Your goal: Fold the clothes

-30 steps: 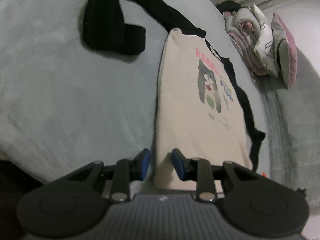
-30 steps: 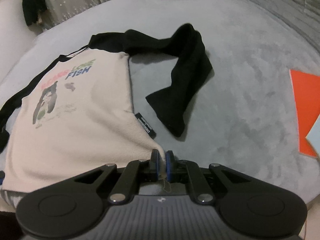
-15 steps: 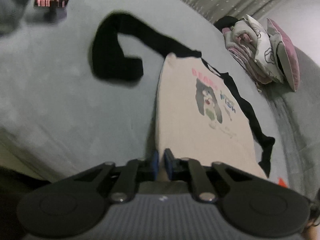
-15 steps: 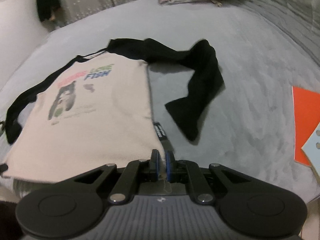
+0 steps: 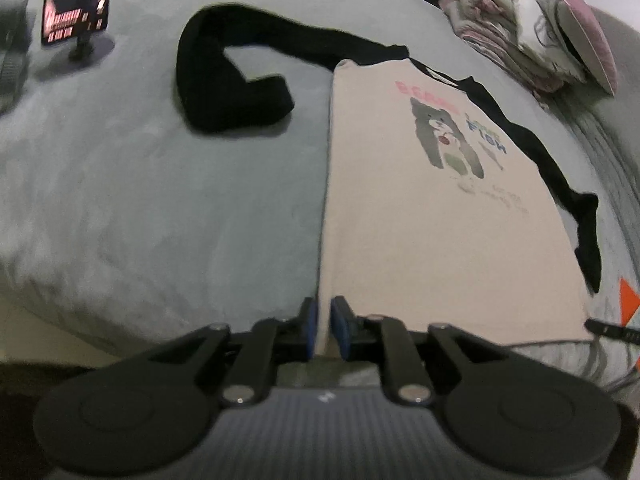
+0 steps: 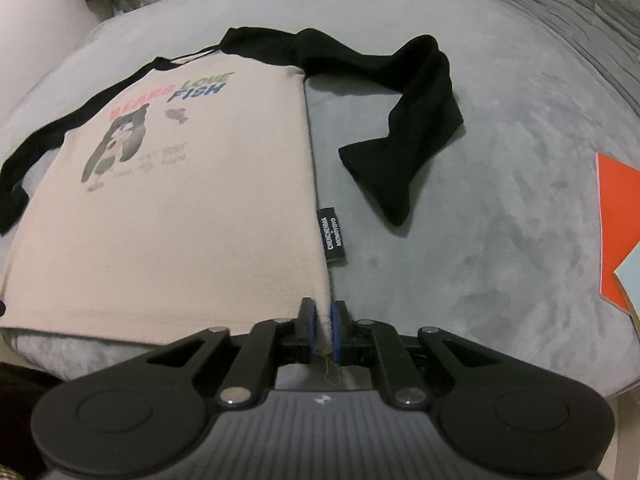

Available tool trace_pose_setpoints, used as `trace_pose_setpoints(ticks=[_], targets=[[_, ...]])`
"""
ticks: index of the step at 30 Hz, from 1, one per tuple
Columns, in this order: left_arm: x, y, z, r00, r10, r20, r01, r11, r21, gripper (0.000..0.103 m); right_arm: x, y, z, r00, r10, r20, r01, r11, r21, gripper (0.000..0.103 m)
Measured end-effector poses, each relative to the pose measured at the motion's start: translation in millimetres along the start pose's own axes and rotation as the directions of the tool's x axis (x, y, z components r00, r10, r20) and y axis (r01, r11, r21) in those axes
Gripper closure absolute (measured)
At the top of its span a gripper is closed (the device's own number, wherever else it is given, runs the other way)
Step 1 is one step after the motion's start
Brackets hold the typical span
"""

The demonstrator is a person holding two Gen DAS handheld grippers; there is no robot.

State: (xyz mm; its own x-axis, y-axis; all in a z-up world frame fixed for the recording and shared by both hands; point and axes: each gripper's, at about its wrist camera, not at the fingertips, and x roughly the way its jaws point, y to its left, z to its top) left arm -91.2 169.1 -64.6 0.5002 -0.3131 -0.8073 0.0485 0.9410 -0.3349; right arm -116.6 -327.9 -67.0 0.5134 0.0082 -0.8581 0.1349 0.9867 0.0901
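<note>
Shirt (image 5: 420,220) hem apparently pinched by both grippers.

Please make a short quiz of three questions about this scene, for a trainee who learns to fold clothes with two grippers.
1. True or false: the left gripper is open and clear of the shirt.
2. Which part of the shirt does the right gripper hold? A) the collar B) a hem corner C) the sleeve
3. Fill in: the small black label sticks out from the shirt's ____ seam.

Key
1. False: its jaws are shut on the hem corner.
2. B
3. side
</note>
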Motion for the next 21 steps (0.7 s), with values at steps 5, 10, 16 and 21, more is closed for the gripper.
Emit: trace_pose_setpoints(ticks=[5,10,16,21], targets=[[-4.6,-15.5,21.1,0.998,0.014,0.062,-0.019,0.997,0.080,0.064,-2.5,0.5,12.1,1.000,0.003,0.016,-0.003,1.000,0.016,0.066],[-9.2,-31.1,42.2,0.992,0.023,0.125,-0.043,0.986,0.158,0.058,2.0,6.8,33.1,0.999,-0.013,0.035,0.013,1.000,0.005,0.065],[26.5,-55.8,99.6,0.980,0.033,0.194,-0.075,0.974,0.214,0.058,14.5,26.1,78.3,0.996,0.010,0.087,-0.007,0.999,-0.037,0.061],[68.7,-70.2,155.7,0.969,0.081,0.232,-0.136,0.963,0.233,0.058,41.7,36.7,124.7,0.992,0.030,0.122,-0.025,0.999,-0.044,0.057]])
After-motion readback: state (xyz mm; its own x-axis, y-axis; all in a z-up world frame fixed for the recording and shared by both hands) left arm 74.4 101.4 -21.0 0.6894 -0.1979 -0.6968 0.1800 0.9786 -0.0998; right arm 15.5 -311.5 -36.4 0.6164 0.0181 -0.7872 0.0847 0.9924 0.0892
